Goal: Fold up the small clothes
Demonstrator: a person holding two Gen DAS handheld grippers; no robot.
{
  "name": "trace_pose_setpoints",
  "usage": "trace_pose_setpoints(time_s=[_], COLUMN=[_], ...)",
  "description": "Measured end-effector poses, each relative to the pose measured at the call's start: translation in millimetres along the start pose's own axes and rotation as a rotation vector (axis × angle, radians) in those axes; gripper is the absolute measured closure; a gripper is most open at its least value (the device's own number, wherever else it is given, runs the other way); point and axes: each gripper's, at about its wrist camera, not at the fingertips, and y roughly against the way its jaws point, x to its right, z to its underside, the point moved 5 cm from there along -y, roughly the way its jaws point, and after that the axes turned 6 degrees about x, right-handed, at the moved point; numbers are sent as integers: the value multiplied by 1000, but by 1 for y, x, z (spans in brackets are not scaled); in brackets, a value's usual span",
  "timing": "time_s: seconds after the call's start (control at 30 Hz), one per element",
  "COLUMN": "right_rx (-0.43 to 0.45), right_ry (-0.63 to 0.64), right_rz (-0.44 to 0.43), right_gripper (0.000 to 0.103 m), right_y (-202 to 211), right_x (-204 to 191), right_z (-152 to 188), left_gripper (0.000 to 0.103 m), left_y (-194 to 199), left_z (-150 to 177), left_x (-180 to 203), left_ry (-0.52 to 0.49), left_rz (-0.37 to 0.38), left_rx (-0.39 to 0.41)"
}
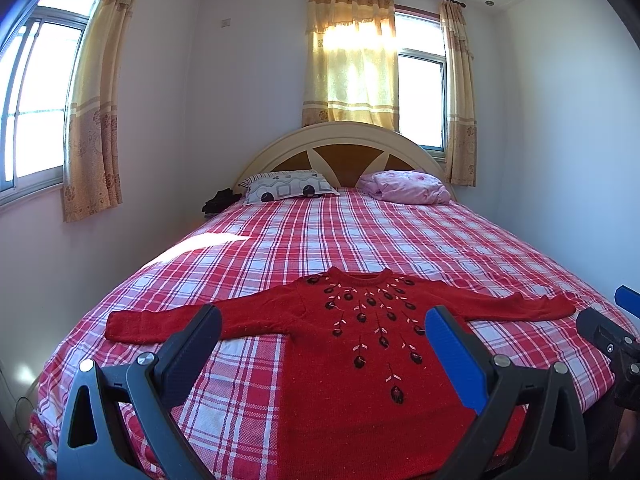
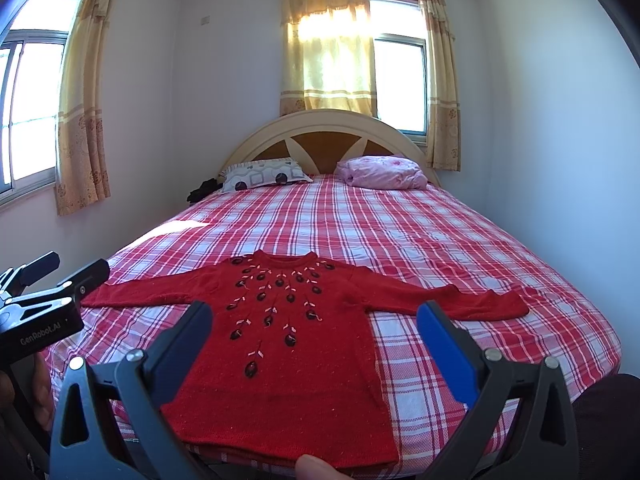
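**Fold not started — sweater flat, both grippers empty**

Sweater (image 1: 352,344) lies spread face up on the plaid bed (image 1: 360,232), lower centre of both frames, neck toward the headboard, both sleeves stretched out sideways. No crease or fold visible anywhere, so by my read all folding steps are left: sleeves in, then body.

Left gripper (image 1: 320,344) hangs above the sweater's lower body, jaws spread wide, nothing between them. Right gripper (image 2: 312,332) same — wide apart, holding nothing, over the hem area. Neither touches the fabric as far as I can tell.

Hard to see:
- Hem is cut off at the bottom of the left view; in the right view a fingertip (image 2: 316,468) covers part of it.
- Sleeve cuff at the right edge of the left view is partly behind the other gripper.
- Dark item beside the left pillow (image 1: 286,188) — can't identify it.
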Motion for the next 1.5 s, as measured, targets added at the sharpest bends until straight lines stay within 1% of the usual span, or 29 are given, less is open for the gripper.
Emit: trace_pose_setpoints(time_s=[0.33,0.53,0.73,0.83,0.93,1.0,1.07,1.13,1.2,1.23,1.33,1.4,1.5], right_rx=[-6,-24,-98,-149,-204,-239,-275,-295,-319,-329,-352,-350,-339], right_ry=[2,-3,-34,-55,-97,-127,-153,-175,-223,-251,-319,-365,-476], right_rz=[-1,-10,-33,-30,0,36,79,138,176,206,287,341,412], right_gripper=[0,0,0,0,1,13,19,22,33,35,40,46,50], right_y=[-2,-11,-38,-58,-81,-97,-113,-126,-140,-145,-155,-157,-159], right_x=[-4,-2,7,20,43,63,87,111,142,161,212,246,301], right_z=[3,11,37,53,70,81,92,99,105,107,109,108,109], left_gripper=[1,1,1,1,1,1,1,1,1,1,1,1,1], left_y=[-7,-20,-49,-69,-92,-110,-125,-140,-154,-161,-182,-195,-212], left_z=[6,18,42,55,70,80,88,92,92,91,91,91,96], left_x=[0,5,7,4,-2,-5,-7,-9,-13,-14,-17,-17,-18], left_ry=[-2,-11,-28,-34,-54,-77,-100,-108,-120,-128,-146,-148,-153], left_rz=[-6,-11,-25,-46,-77,-87,-94,-96,-99,-105,-109,-105,-103], left_rx=[-13,-44,-115,-142,-173,-203,-231,-258,-264,-265,-274,-289,-314])
